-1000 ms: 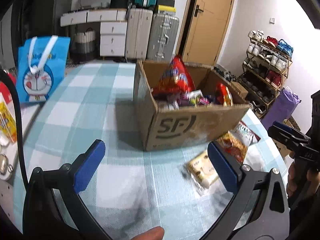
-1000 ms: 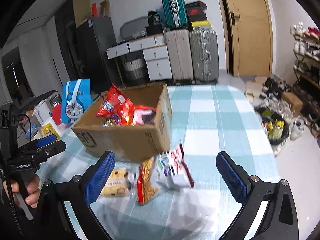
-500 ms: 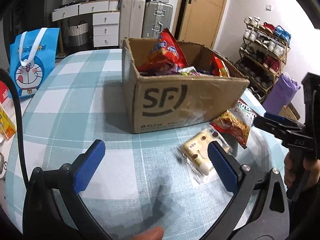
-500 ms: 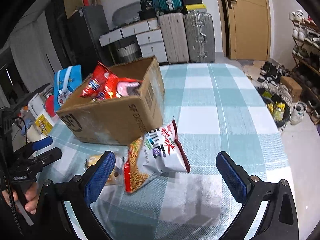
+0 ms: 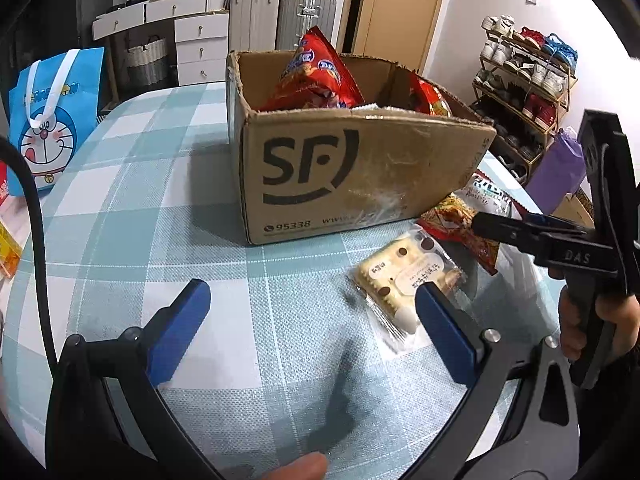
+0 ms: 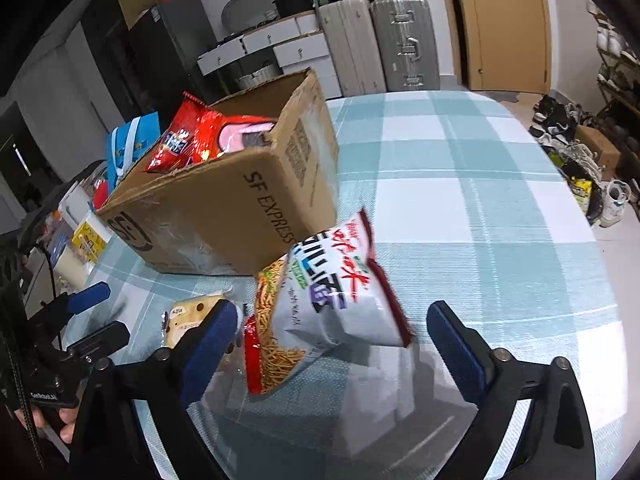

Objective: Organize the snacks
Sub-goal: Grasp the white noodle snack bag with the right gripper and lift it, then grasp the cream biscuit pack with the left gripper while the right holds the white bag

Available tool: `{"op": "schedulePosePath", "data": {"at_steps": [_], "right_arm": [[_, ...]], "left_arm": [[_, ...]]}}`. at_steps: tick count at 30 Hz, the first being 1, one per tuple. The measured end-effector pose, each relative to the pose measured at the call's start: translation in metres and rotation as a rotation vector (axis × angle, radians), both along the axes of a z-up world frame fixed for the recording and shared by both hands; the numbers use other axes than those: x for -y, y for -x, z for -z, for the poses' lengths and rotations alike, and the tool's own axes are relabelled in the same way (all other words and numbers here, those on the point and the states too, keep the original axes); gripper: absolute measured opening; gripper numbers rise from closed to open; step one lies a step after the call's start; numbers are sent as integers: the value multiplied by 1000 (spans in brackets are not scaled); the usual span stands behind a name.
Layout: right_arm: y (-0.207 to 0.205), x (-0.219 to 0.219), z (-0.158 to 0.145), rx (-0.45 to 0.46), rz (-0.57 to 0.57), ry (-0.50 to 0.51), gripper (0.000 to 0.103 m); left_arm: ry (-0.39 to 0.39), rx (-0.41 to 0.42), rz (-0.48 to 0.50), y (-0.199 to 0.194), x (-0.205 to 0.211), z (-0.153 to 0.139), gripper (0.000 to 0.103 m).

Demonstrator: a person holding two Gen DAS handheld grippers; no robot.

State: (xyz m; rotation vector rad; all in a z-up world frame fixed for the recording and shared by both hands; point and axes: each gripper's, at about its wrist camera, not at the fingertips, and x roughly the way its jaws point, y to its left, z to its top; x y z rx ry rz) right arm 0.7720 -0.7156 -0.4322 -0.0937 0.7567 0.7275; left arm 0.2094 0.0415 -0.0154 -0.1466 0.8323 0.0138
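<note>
An open cardboard box (image 5: 360,172) marked SF stands on the checked table, with red snack bags (image 5: 316,76) sticking out of it. In front of it lie a cracker packet (image 5: 404,276), an orange noodle-snack bag (image 6: 272,332) and, on top of that, a white snack bag (image 6: 336,292). My left gripper (image 5: 312,320) is open low over the table, its right finger just in front of the cracker packet. My right gripper (image 6: 332,344) is open and its jaws are closing, with the white bag between them and untouched. Each gripper shows in the other's view, the right gripper (image 5: 504,222) and the left gripper (image 6: 100,316).
A blue cartoon gift bag (image 5: 52,120) stands at the table's far left, with yellow packets (image 6: 88,236) near it. Suitcases (image 6: 400,40) and drawers line the back wall. A shoe rack (image 5: 528,76) and a purple bag (image 5: 560,168) are beyond the table's right edge.
Both grippers have sunk toward the table and come nearer the loose snacks. The box looms larger. The right jaws have narrowed a little around the white bag.
</note>
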Motion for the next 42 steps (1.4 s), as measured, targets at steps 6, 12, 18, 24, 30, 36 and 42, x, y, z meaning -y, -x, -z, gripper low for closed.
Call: {"op": "schedulePosePath", "data": {"at_steps": [6, 12, 18, 24, 30, 36, 42], "right_arm": [[-8, -9, 5, -19, 6, -2, 80], [-7, -12, 4, -19, -9, -24, 64], [6, -2, -2, 2, -21, -64, 45], [21, 8, -6, 31, -44, -87, 39], [35, 21, -18, 63, -58, -106, 39], [39, 35, -23, 69, -55, -112, 39], [36, 46, -25, 60, -48, -122, 39]], "left_arm": [[4, -7, -10, -2, -2, 5, 102], [10, -10, -24, -3, -6, 6, 102], [7, -5, -24, -3, -6, 5, 102], [18, -14, -10, -2, -1, 7, 102], [22, -37, 65, -6, 20, 8, 102], [-15, -74, 118, -21, 46, 14, 102], [-108, -116, 175, -41, 69, 21, 102]]}}
